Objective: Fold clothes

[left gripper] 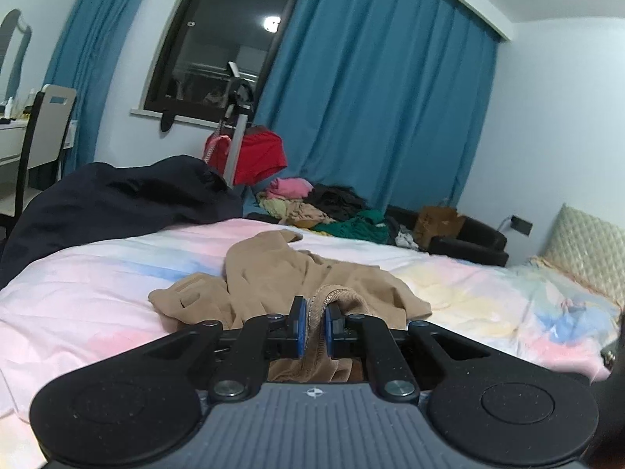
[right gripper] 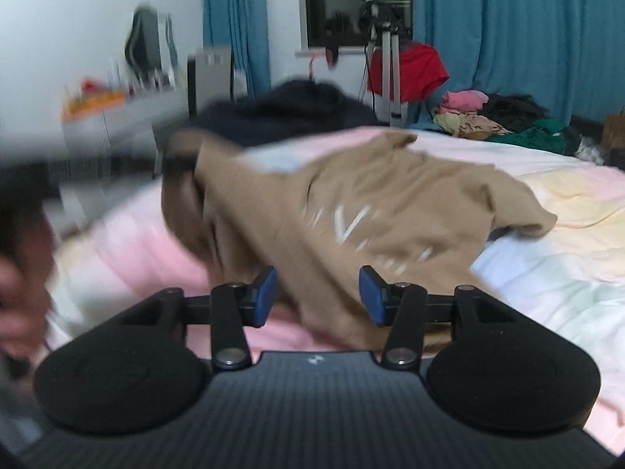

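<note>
A tan shirt [left gripper: 297,277] lies crumpled on the pastel bedspread [left gripper: 97,285]. My left gripper [left gripper: 312,322] is shut on the shirt's stitched hem, which runs between the blue pads. In the right wrist view the same tan shirt [right gripper: 351,203] with white lettering is lifted at its left end, where the other gripper [right gripper: 177,162] shows as a dark blur. My right gripper [right gripper: 318,293] is open, its blue pads [right gripper: 265,289] wide apart over the shirt's near edge, holding nothing. This view is motion-blurred.
A dark navy garment [left gripper: 117,203] lies at the bed's far left. A pile of mixed clothes [left gripper: 324,211] sits beyond the bed, by a tripod [left gripper: 236,148] with a red garment [left gripper: 261,152]. Blue curtains, a chair and desk stand at the left. A person's hand [right gripper: 19,273] appears at far left.
</note>
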